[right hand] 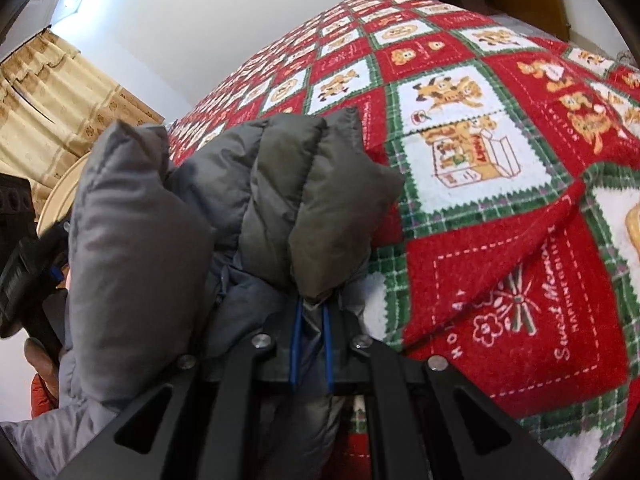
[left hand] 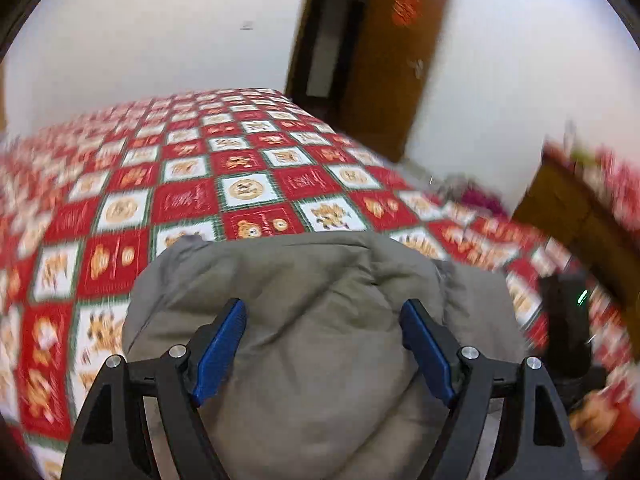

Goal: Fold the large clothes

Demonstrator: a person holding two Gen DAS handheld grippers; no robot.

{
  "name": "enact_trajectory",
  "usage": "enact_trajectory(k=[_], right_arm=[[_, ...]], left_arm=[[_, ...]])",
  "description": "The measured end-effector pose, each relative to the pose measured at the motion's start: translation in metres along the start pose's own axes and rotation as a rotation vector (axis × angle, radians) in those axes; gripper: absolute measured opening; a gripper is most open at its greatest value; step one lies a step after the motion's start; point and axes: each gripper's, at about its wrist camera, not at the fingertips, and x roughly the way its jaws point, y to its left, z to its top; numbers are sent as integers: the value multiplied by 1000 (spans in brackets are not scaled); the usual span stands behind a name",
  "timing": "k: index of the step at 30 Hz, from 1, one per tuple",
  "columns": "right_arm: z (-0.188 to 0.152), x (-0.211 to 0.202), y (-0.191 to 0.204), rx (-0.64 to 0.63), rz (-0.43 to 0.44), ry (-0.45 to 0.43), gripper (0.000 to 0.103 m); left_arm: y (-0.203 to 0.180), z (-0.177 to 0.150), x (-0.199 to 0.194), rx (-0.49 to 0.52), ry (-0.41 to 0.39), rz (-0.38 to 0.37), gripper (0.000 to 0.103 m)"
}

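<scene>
A grey padded jacket [left hand: 304, 320] lies bunched at the near edge of the bed. My left gripper [left hand: 322, 308] is open, its blue pads [left hand: 224, 344] spread apart just above the jacket, holding nothing. In the right wrist view the jacket [right hand: 280, 184] bulges up in quilted folds. My right gripper [right hand: 312, 312] is shut on a pinch of the jacket's fabric, the blue pads close together with cloth between them. The right gripper also shows at the right edge of the left wrist view [left hand: 568, 328].
The bed carries a red, white and green checked blanket [left hand: 240, 184] with bear pictures, also in the right wrist view [right hand: 500, 200]. A brown door [left hand: 384, 60] stands open behind. A wooden cabinet [left hand: 580, 216] is at the right. Beige curtains [right hand: 52, 100] hang at the left.
</scene>
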Motion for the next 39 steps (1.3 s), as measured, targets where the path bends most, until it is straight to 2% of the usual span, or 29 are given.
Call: enact_trajectory(k=[3, 5, 7, 8, 9, 10, 13, 15, 17, 19, 22, 24, 30, 34, 36, 39], right_arm=[[-1, -2, -3, 10, 8, -1, 8], [1, -6, -7, 23, 11, -12, 10], [4, -15, -7, 18, -25, -1, 12], [7, -22, -6, 33, -132, 27, 15], [12, -35, -1, 11, -164, 22, 24], [16, -54, 5, -11, -198, -22, 31], [26, -98, 34, -84, -169, -153, 46], [33, -101, 57, -151, -147, -157, 46], [37, -82, 71, -182, -193, -101, 43], [35, -53, 69, -177, -231, -38, 29], [24, -20, 47, -130, -269, 21, 26], [15, -16, 24, -57, -263, 19, 22], [-2, -13, 0, 46, -210, -62, 18], [-6, -9, 8, 21, -265, -88, 17], [-4, -12, 13, -5, -271, -84, 17], [-3, -27, 24, -48, -283, -66, 18]], left_arm=[[-21, -16, 27, 125, 52, 74, 92], [-28, -20, 34, 175, 66, 109, 92], [-28, -23, 36, 191, 82, 117, 92], [-26, -23, 38, 191, 87, 120, 93], [-25, -24, 40, 190, 90, 121, 93], [-25, -24, 42, 188, 92, 122, 93], [-26, -24, 47, 190, 95, 137, 94], [-29, -25, 50, 198, 93, 155, 94], [-32, -26, 50, 210, 87, 179, 94], [-34, -28, 47, 210, 77, 207, 94], [-35, -30, 45, 203, 70, 248, 94], [-36, -31, 46, 207, 71, 253, 95], [-37, -33, 53, 202, 68, 279, 97], [-45, -34, 65, 234, 75, 386, 102], [-45, -34, 65, 239, 76, 389, 102], [-40, -30, 59, 223, 105, 352, 102]])
